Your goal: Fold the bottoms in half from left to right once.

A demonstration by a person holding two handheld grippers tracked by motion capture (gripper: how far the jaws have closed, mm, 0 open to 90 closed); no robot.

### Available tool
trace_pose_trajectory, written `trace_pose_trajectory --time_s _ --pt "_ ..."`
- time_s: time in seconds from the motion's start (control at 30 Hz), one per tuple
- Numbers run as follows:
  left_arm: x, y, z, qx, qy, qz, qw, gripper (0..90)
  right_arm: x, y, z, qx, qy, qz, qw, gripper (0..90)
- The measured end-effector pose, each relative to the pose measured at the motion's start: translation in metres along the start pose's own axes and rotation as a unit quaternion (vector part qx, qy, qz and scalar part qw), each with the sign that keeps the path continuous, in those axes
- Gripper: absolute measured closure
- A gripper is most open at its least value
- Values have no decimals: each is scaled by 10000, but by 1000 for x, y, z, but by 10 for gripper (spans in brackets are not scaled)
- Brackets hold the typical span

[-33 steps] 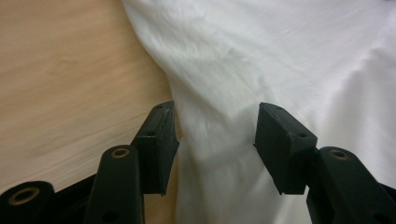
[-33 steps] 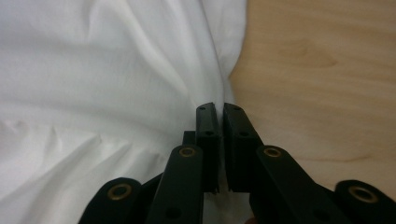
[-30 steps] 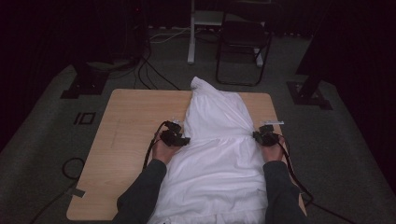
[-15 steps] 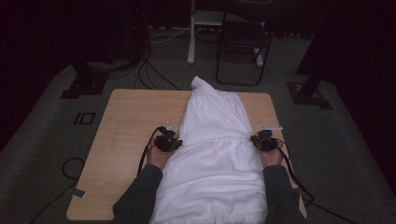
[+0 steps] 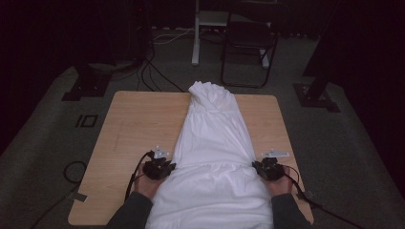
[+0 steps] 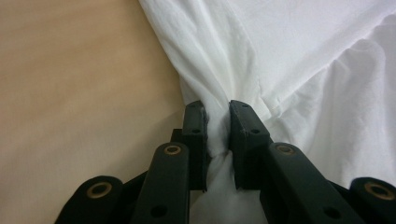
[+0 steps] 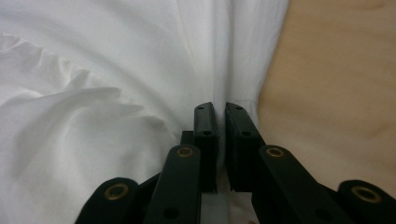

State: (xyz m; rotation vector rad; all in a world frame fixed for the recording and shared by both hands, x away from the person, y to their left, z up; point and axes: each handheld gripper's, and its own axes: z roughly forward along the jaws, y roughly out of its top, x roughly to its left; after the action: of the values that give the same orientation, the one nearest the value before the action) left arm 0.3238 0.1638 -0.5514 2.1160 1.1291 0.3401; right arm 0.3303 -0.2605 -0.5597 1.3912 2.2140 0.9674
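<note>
Both hands have drawn back toward the near edge of the table (image 5: 124, 124) since the earlier frames, pulling the white garment (image 5: 215, 143) with them, and the left tool's jaws have just been closing onto cloth.

From the high view, the left tool (image 5: 165, 168) sits at the garment's left edge and the right tool (image 5: 260, 168) at its right edge, the cloth stretched between them. Beyond the tools the garment narrows to a bunched end at the far side of the table; behind them it widens and runs off the near edge between the person's sleeves. A folding chair (image 5: 248, 47) stands on the floor well beyond the table.

Along the left tool (image 6: 217, 112) in its own view, a twisted fold of the white garment (image 6: 299, 60) is clenched between the jaws, bare table (image 6: 79, 84) lying to their left.

Along the right tool (image 7: 220, 112) in its own view, the jaws are clamped on a thin edge of the garment (image 7: 116, 84), which spreads ahead and to the left, with table (image 7: 341, 84) wood to the right.
</note>
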Motion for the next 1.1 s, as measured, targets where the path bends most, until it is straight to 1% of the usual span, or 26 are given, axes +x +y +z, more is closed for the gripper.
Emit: trace_pose_trajectory --time_s 0.03,0.1,0.13,0.2,0.23,0.27,0.33,0.37,0.4,0.43,0.47,0.5,0.53,0.6,0.67,0.7,0.73,0.77,0.8,0.9,0.93,0.97,1.0,1.03,1.07,1.1 --pt "-2 -4 -3 11 -39 -9 10000 775 3 -4 -4 19 44 -17 10000 835" --pt "-2 -4 -3 11 -39 -9 10000 774 6 -8 -8 42 76 -11 10000 835" --pt "-6 -11 -10 51 -67 36 10000 774 6 -8 -8 42 76 -11 10000 836" --pt "-6 -10 -12 84 -80 -41 9999 740 14 -16 -16 145 122 -19 9998 838" --pt "-6 -7 -15 42 -45 -58 10000 701 15 -15 -17 186 126 -29 9997 816" --pt "-5 -4 -18 -57 -54 -90 9999 671 15 -13 -18 163 149 -46 9997 750" --pt "-3 5 -24 -262 -45 -68 9996 643 13 -6 -22 -84 194 -91 9997 619" --pt "-2 10 -25 -291 -44 -23 9996 622 10 7 -25 -299 223 -65 9993 544" --pt "-1 15 -25 -312 -41 11 9995 622 10 7 -25 -299 223 -65 9993 544" --pt "-1 20 -23 -343 -4 34 9994 622 7 24 -22 -481 247 -169 9984 537" --pt "-1 25 -20 -330 21 82 9994 622 7 24 -22 -481 247 -169 9984 537" --pt "-1 30 -11 -273 52 141 9995 627 4 43 -14 -540 248 -380 9975 724" --pt "-1 30 -11 -273 52 141 9995 635 4 43 -14 -540 248 -380 9975 724" --pt "-4 31 -1 -210 48 196 9996 636 2 60 0 -583 367 -586 9959 773" --pt "-6 28 7 -104 89 319 9994 628 1 77 16 -520 318 -771 9952 749" --pt "-6 28 7 -104 89 319 9994 624 1 77 16 -520 318 -771 9952 749" --pt "-6 24 14 -98 98 258 9996 615 -2 98 39 -416 216 -733 9962 620" --pt "-6 24 14 -98 98 258 9996 607 -2 98 39 -416 216 -733 9962 620" --pt "-4 21 16 -106 74 199 9997 601 -2 110 53 -363 99 -687 9969 576" --pt "-3 19 17 -106 100 168 9998 568 0 121 72 -251 13 -666 9975 517" --pt "-3 18 18 -125 96 146 9998 568 0 121 72 -251 13 -666 9975 517" --pt "-3 17 18 -151 100 132 9998 561 2 126 82 -183 61 -658 9976 479" --pt "-3 16 18 -163 100 126 9997 561 2 126 82 -183 61 -658 9976 479" --pt "-3 15 19 -187 92 80 9998 557 4 130 93 -93 52 -633 9979 478" --pt "-3 15 19 -189 86 87 9997 556 5 130 95 -69 44 -635 9979 487" --pt "-2 13 19 -230 59 28 9997 554 5 131 100 16 46 -629 9980 563"
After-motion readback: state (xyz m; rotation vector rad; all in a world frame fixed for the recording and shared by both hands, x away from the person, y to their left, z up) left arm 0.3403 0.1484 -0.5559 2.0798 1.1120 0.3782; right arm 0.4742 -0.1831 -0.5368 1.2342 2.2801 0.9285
